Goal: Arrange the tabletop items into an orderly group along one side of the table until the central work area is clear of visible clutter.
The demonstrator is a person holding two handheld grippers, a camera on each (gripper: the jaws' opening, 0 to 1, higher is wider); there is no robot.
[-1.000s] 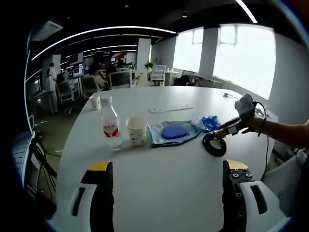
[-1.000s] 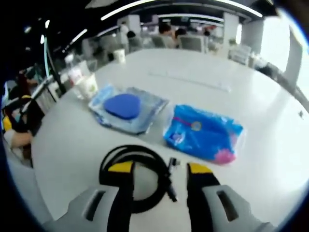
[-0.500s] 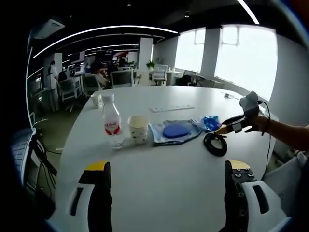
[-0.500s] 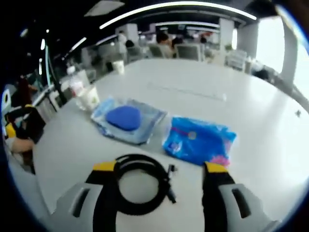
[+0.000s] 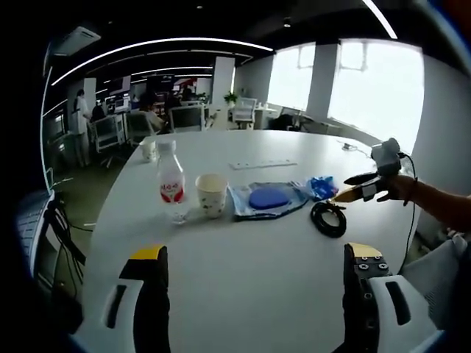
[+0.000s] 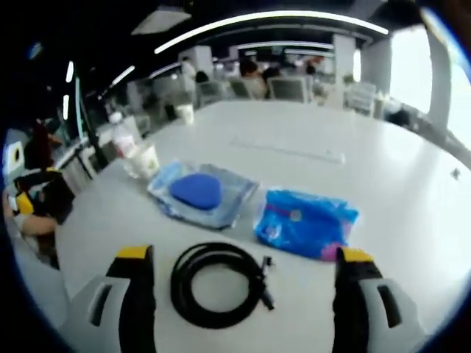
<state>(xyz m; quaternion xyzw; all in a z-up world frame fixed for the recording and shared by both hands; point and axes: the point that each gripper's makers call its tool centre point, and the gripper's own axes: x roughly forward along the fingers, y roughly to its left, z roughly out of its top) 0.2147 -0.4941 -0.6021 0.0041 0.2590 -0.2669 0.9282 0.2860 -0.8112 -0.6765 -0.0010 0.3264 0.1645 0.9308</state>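
Bottle [image 5: 171, 182], cup [image 5: 211, 195], pouch [image 5: 268, 200] and cable [image 5: 328, 219] sit in a row on the table [image 5: 250, 272], seen past my left gripper [image 5: 254, 256], wide open and empty. In the right gripper view, my right gripper [image 6: 240, 259] is wide open and empty too, with the cable [image 6: 218, 284] lying between its jaws, near a blue bag [image 6: 305, 222].

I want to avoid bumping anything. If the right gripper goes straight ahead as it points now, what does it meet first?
Most likely the coiled black cable, lying on the white table between the open jaws of the right gripper. Beyond it sits the blue plastic packet. Depth is uncertain.
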